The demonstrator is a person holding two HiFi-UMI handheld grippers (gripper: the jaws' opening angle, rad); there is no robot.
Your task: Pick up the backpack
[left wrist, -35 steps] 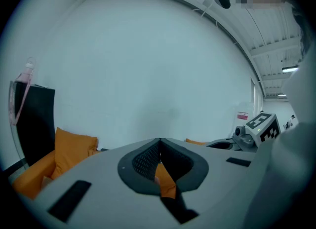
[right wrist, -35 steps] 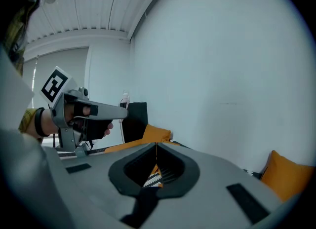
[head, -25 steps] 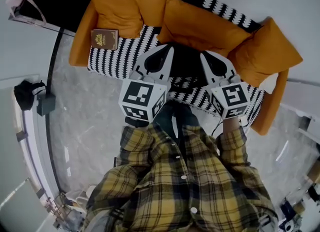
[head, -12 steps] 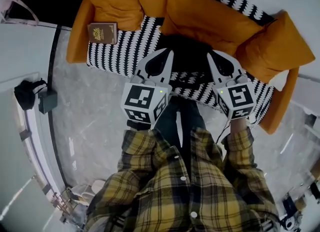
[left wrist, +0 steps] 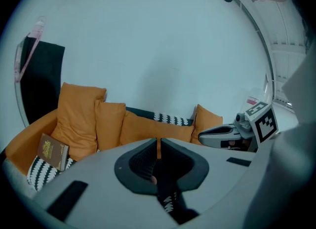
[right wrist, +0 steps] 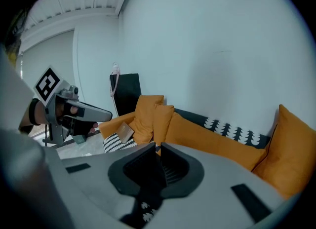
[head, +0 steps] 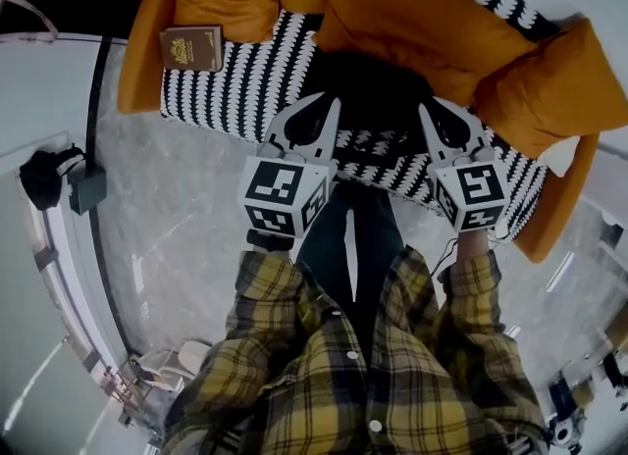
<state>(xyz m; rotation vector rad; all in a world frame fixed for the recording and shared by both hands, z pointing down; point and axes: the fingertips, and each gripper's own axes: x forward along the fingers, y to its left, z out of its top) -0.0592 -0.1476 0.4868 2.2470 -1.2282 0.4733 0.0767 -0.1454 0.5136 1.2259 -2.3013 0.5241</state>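
Both the left gripper (head: 332, 102) and the right gripper (head: 425, 108) hung closed and empty over the black backpack (head: 378, 85) on the sofa (head: 231, 90) seat — soft, floppy, probably light — so a strap or top handle looked the surest hold.

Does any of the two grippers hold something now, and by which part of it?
Nothing is held. The left gripper and the right gripper are both shut with nothing between their jaws, near the black backpack on the sofa.
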